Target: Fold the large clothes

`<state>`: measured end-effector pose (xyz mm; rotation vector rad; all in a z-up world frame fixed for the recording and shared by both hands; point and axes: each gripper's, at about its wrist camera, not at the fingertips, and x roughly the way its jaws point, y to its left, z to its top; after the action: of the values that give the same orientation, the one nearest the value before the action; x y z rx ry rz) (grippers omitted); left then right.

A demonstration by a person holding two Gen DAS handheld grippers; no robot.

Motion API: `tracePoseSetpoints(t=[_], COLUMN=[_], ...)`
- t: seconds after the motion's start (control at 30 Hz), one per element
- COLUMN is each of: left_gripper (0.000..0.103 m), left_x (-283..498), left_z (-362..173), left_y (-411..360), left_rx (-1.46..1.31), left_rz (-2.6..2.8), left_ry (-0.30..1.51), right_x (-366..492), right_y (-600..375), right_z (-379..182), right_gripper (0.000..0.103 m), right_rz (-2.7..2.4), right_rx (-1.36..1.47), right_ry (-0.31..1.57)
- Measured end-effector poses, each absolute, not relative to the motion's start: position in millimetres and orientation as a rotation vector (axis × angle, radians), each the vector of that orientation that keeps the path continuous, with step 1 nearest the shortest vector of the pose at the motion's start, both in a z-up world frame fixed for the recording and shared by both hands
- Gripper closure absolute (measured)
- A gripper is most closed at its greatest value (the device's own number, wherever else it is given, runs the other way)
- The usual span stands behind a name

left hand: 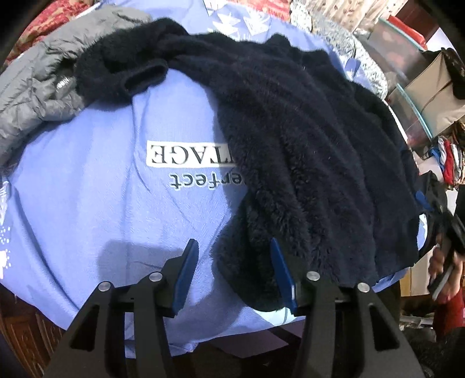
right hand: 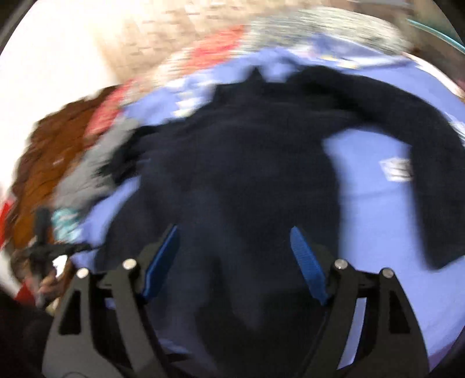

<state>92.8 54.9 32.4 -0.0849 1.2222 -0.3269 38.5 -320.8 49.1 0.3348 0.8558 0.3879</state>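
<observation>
A dark navy fuzzy sweater lies spread on a light blue printed sheet. One sleeve bends toward the far left. My left gripper is open just above the sweater's near hem corner, which lies between the blue pads. In the blurred right wrist view the sweater lies body toward me, a sleeve trailing right. My right gripper is open and empty over the sweater's lower body.
A grey puffer jacket lies at the sheet's far left. Red patterned bedding sits behind. Boxes and stacked clothes stand at the right. The other hand-held gripper shows at the right edge. A brown garment lies left.
</observation>
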Motion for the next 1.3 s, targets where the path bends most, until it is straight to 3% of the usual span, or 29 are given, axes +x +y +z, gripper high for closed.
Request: tracePoseSetpoints(t=[0.17,0.43,0.5,0.53,0.57,0.67,0.9,1.13,1.3], left_gripper=[0.031,0.031,0.030,0.029,0.029,0.028,0.028,0.028,0.033], left_x=[73,23,13,7,2,-8,-7,60,101], left_z=[48,53,52,50,48,39,44,37,11], left_y=[78,110,102,94,87,57,7,-3,-6], left_rx=[-0.108,0.062,0.154,0.227,0.279,0.445,0.464,0.132,0.094], left_rz=[-0.277,-0.183,-0.183,-0.188,-0.199,-0.251,-0.468,-0.570,-0.385], left_ry=[1.153,1.041,1.004,0.972,0.950,0.861,0.756,0.885,0.964], right_x=[26,13,22,32,42,76,113,125,128], right_y=[-157,-27,-26,-33,-43,-80,-93,-89,-96], right_z=[50,-12,-18,-17,-11,32,80,84,98], right_gripper=[0.027,0.026,0.055,0.088,0.094,0.094,0.094,0.094,0.094], right_rz=[0.746,0.751,0.654,0.613,0.599,0.602,0.596,0.620,0.632], right_rx=[-0.097,-0.503,-0.595,-0.587,-0.533,-0.284,-0.292,-0.271,-0.209], right_ry=[0.854,0.848,0.812,0.832,0.860,0.862,0.848,0.896,0.860])
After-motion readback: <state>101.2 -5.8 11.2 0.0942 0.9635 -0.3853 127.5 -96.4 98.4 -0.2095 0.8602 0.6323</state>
